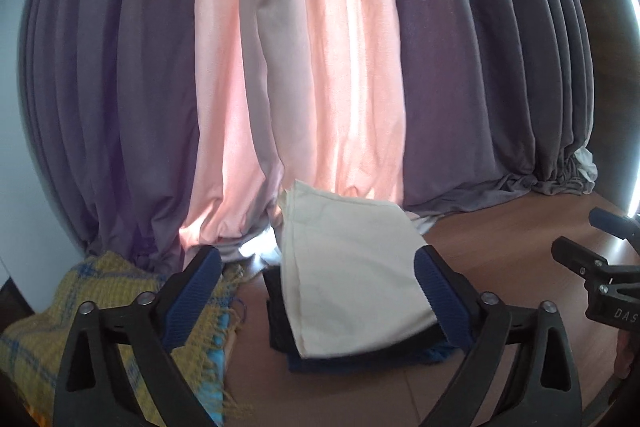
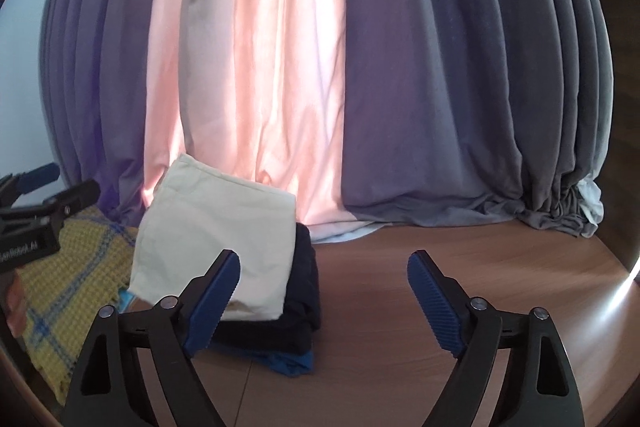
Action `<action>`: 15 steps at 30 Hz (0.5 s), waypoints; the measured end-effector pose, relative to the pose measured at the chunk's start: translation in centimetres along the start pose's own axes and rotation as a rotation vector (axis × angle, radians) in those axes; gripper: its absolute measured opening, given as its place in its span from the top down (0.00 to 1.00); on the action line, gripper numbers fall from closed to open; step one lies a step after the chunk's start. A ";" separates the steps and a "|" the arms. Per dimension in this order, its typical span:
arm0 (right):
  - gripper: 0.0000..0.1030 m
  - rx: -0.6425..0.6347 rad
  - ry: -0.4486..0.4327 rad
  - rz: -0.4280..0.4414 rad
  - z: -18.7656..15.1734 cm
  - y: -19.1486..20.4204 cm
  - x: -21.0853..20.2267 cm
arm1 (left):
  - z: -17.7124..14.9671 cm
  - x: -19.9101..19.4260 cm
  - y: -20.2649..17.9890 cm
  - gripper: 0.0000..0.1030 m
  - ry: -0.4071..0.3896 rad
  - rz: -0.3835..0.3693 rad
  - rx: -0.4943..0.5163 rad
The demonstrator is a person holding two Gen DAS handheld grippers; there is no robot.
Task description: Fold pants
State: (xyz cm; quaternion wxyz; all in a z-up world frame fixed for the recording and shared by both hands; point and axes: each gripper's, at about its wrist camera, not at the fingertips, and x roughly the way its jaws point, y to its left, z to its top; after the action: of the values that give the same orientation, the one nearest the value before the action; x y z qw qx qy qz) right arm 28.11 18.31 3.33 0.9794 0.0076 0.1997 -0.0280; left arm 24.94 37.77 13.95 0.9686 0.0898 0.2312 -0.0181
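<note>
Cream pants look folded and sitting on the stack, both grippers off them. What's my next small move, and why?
Probably back both hands away and leave the stack alone. The cream pants lie folded on the dark garment and the blue one, and the left gripper and right gripper stand open and empty. Only their far corner looks slightly lifted.

A yellow plaid blanket [image 1: 72,311] with blue lines and a fringe lies on the wooden tabletop [image 2: 460,251]; behind hang pink curtains [image 2: 260,67] between grey-purple curtains [image 2: 440,87], bunched at the table.
</note>
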 end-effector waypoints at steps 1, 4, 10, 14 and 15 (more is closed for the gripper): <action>0.14 0.001 0.000 0.006 -0.1 -0.3 -0.6 | -0.3 -0.7 -0.4 0.03 0.001 -0.001 -0.007; 0.13 0.017 0.006 0.038 -0.4 -1.4 -2.4 | -1.1 -2.9 -1.7 0.00 0.009 0.004 -0.021; 0.13 0.028 0.014 0.061 -1.3 -3.7 -6.2 | -2.7 -6.8 -4.5 0.00 0.021 0.016 -0.057; 0.13 0.019 0.014 0.070 -2.0 -4.9 -8.5 | -3.7 -9.1 -6.2 0.00 0.027 0.020 -0.083; 0.13 0.015 0.015 0.073 -2.3 -5.3 -9.3 | -4.0 -9.9 -6.7 0.00 0.026 0.022 -0.087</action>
State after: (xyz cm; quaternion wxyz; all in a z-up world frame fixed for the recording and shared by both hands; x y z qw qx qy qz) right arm 18.38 13.61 4.83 0.9782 0.0224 0.2063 0.0064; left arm 13.83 31.86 13.79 0.9685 0.0505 0.2436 0.0038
